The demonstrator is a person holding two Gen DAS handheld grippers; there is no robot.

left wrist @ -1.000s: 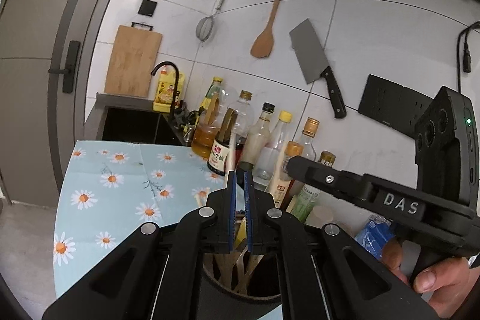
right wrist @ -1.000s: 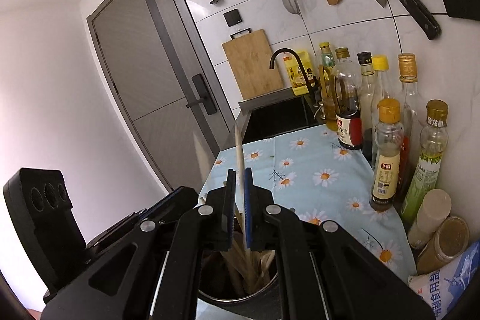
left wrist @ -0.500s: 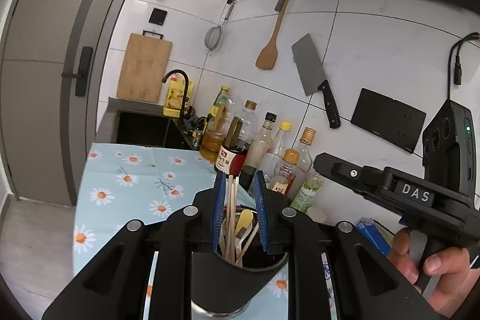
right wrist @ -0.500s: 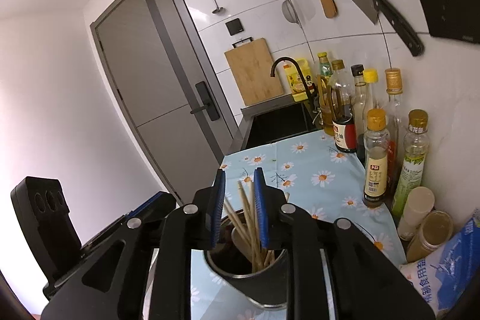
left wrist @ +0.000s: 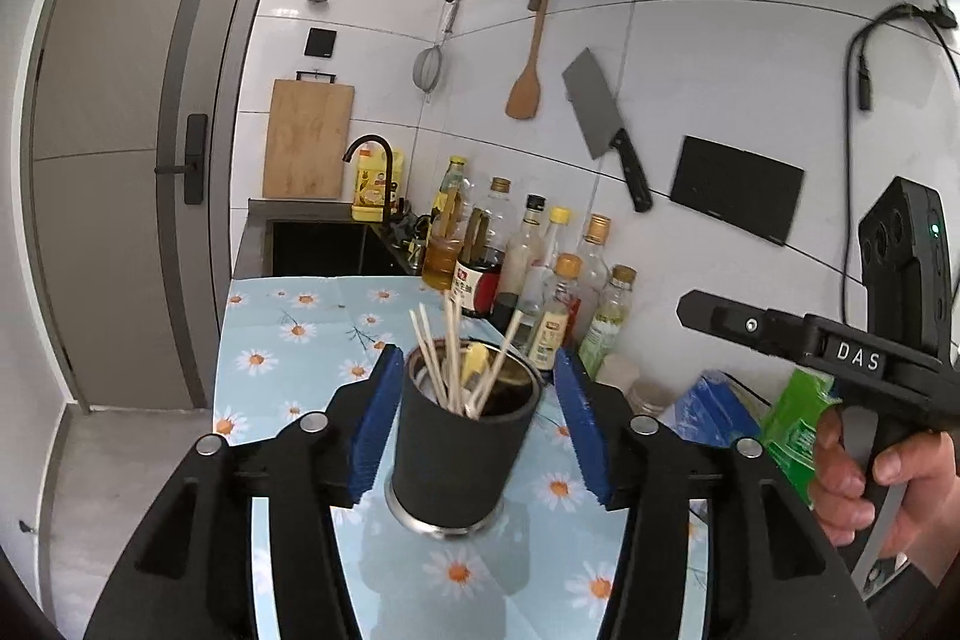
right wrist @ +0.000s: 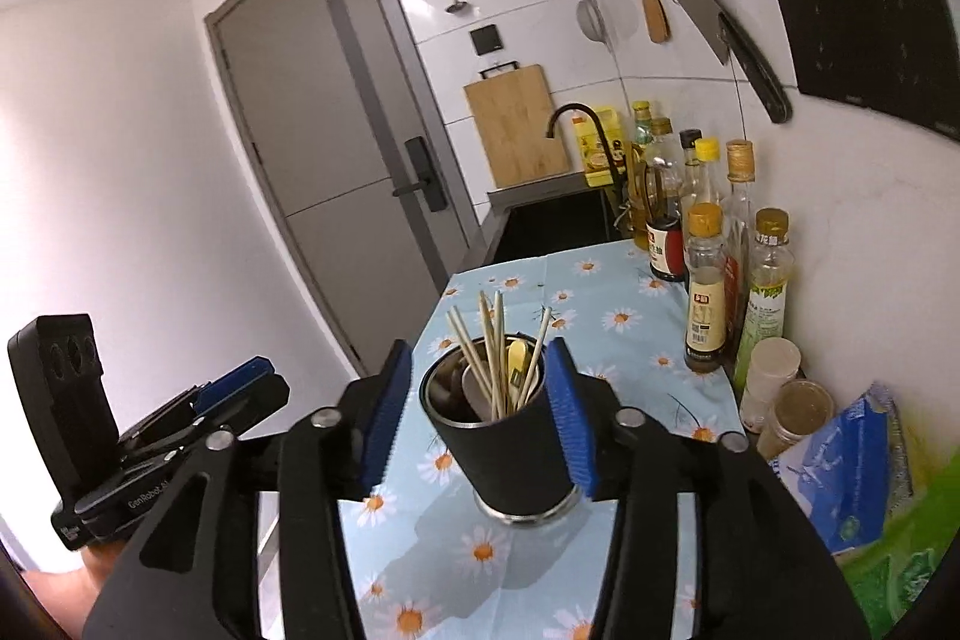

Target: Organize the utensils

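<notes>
A black utensil holder (left wrist: 459, 451) stands on the daisy-print tablecloth (left wrist: 288, 340), with several wooden chopsticks (left wrist: 433, 361) and a yellow utensil upright in it. In the left wrist view my left gripper (left wrist: 475, 361) frames the holder from behind. Its jaws are opening and the blue pads (left wrist: 377, 421) stand clear of the holder. The right wrist view shows the same holder (right wrist: 510, 451) and chopsticks (right wrist: 493, 340) beyond my right gripper (right wrist: 479, 349). Those jaws are opening too, with nothing pressed between them. Each view shows the other gripper held in a hand (left wrist: 870, 466) at its edge.
Oil and sauce bottles (left wrist: 540, 280) line the tiled wall. A blue bag (right wrist: 840, 466), jars (right wrist: 792, 415) and a green packet (left wrist: 798, 430) sit at the near right. Behind are a sink (left wrist: 324, 244), a faucet (left wrist: 369, 151) and a cutting board (left wrist: 307, 139). A cleaver (left wrist: 600, 118) hangs on the wall.
Both grippers were shut on chopsticks over the holder. They have let go, opened wide and drawn back and up, so the whole holder now shows with the chopsticks in it.
</notes>
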